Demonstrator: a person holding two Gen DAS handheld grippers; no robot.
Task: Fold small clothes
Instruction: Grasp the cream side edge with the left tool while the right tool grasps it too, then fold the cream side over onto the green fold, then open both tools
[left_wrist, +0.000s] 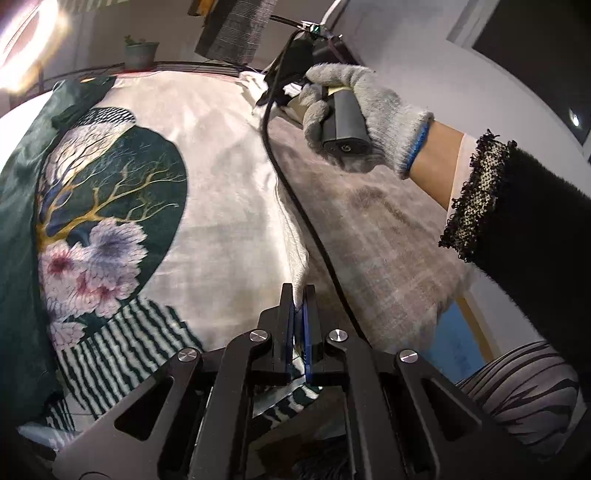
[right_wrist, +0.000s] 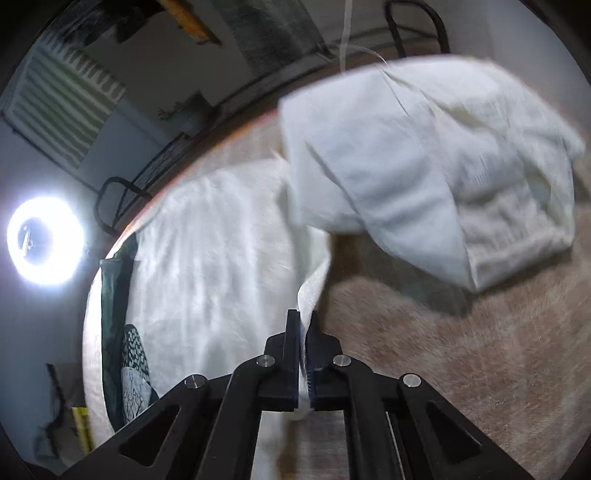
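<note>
Left tongs (left_wrist: 300, 295) are pressed together on the near edge of a cream garment (left_wrist: 221, 177) with a printed tree and flowers, which lies flat on the brownish surface (left_wrist: 388, 240), its long axis running away from the camera. Right tongs (right_wrist: 303, 321) pinch the same white cloth at its edge, held by a gloved hand (left_wrist: 354, 110). Beyond them a folded white cloth (right_wrist: 424, 166) looks blurred.

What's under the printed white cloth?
Under the printed white cloth lies the brownish blanket, bare to its right; both grippers pinch the cloth's right edge. Whatever is beneath the cloth's middle is covered.
</note>
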